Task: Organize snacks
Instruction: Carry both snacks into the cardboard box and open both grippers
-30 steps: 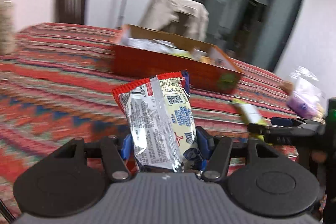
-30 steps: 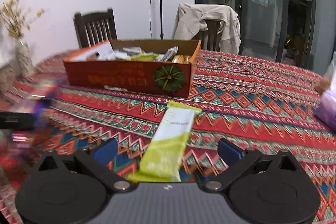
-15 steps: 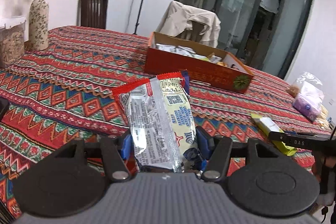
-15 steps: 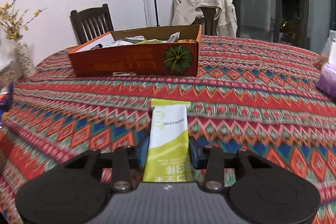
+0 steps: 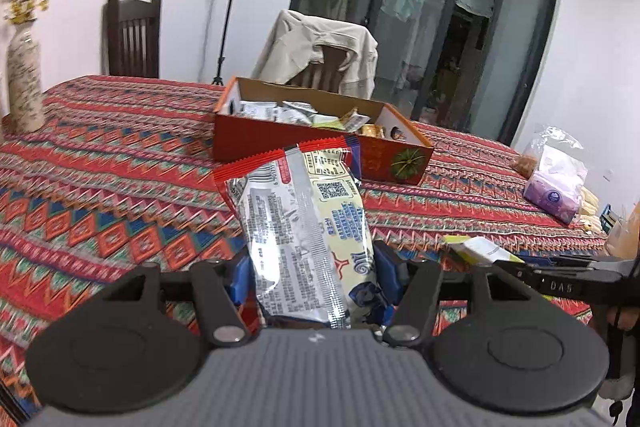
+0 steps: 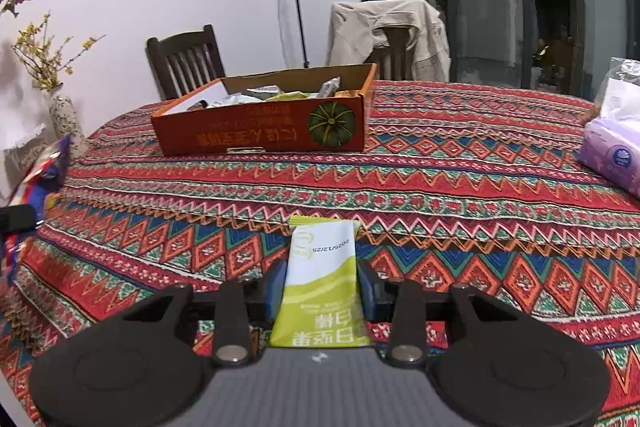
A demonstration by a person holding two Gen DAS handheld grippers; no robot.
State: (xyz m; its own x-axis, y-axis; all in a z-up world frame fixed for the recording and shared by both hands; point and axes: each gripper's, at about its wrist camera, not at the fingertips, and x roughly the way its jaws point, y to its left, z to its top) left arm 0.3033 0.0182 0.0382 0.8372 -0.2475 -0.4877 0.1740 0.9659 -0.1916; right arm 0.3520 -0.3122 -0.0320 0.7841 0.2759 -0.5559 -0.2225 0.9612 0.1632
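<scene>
Two snacks are now held: in the left wrist view the left gripper point(image 5: 310, 279) clamps the silver packet point(image 5: 304, 227), the orange box point(image 5: 320, 143) at twelve o'clock across open cloth; in the right wrist view the right gripper point(image 6: 322, 287), open a second ago, has clenched the green bar point(image 6: 322, 283), box point(image 6: 264, 131) at eleven, tissue pack point(image 6: 612, 155) at two.

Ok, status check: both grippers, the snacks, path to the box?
Left gripper shut on silver packet. Right gripper shut on green bar. Orange box ahead, open, nothing between.

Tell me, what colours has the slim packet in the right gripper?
The slim packet is white and lime green, seen best in the right wrist view.
</scene>
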